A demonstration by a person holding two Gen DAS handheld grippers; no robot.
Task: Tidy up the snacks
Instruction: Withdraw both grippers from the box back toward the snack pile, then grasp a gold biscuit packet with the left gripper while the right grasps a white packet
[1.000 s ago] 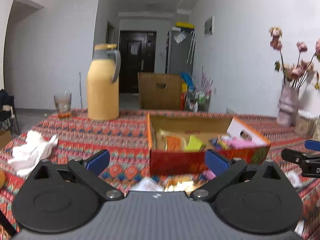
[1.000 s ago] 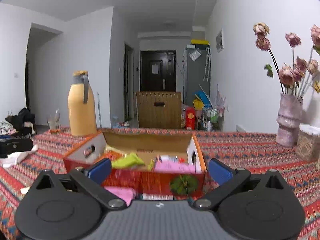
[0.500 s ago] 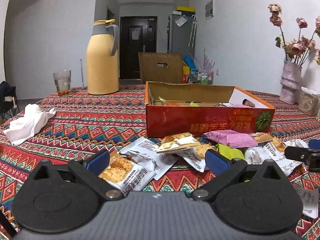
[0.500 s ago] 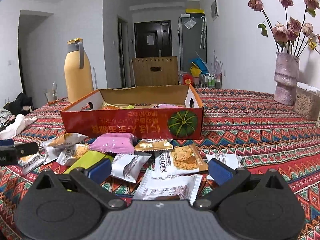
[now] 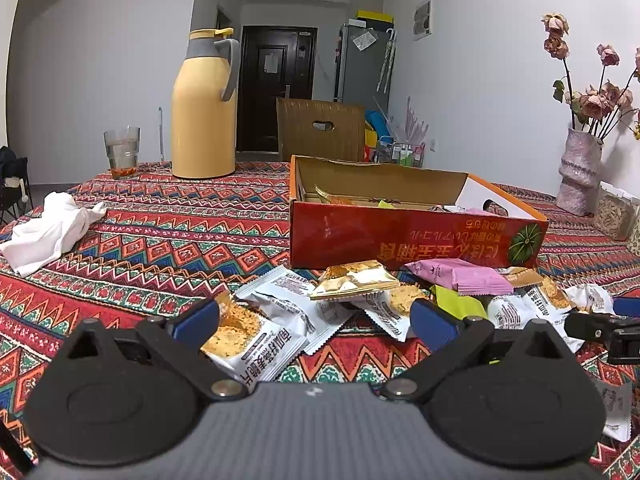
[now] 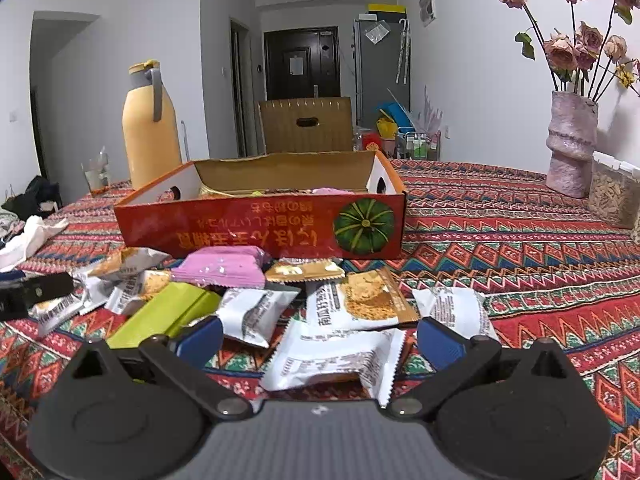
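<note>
A patterned red woven tablecloth (image 5: 168,236) is strewn with snack packets (image 6: 256,312); the left gripper (image 5: 316,322) and right gripper (image 6: 320,340) are held wide apart, empty, with the open red cardboard box (image 6: 260,232) at 12 o'clock.

Right hand-held gripper (image 6: 318,338) gapes over white snack packet (image 6: 334,360).

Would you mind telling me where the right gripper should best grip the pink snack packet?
Probably across the pink snack packet's short width at mid-body, from above: it lies flat atop other wrappers before the red box, long side crosswise. The right gripper is open.

Red box (image 6: 260,232), pink packet (image 6: 220,266), zigzag-patterned red tablecloth (image 6: 520,280).
</note>
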